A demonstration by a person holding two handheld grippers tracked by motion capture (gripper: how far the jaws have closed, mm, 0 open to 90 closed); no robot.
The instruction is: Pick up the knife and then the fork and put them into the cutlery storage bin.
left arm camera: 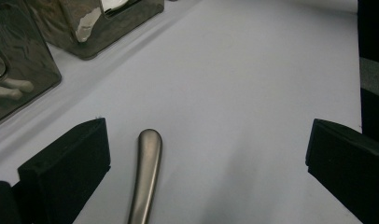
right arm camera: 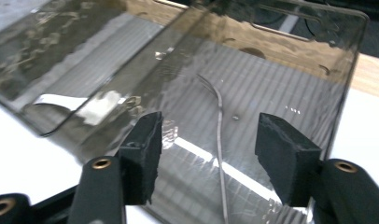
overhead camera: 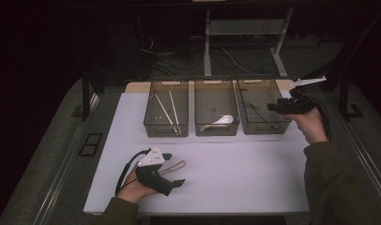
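The metal handle (left arm camera: pixel 146 172) lies on the white table (overhead camera: pixel 235 173) near its front edge, between the parted jaws of the left gripper (overhead camera: pixel 175 169), its long axis running along them, while the right gripper (overhead camera: pixel 272 107), jaws apart and empty, hovers over the far right bin (overhead camera: pixel 254 125).

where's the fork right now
The fork lies on the floor of the right-hand bin of the three at the far side of the table, seen through the open right hand-held gripper above it.
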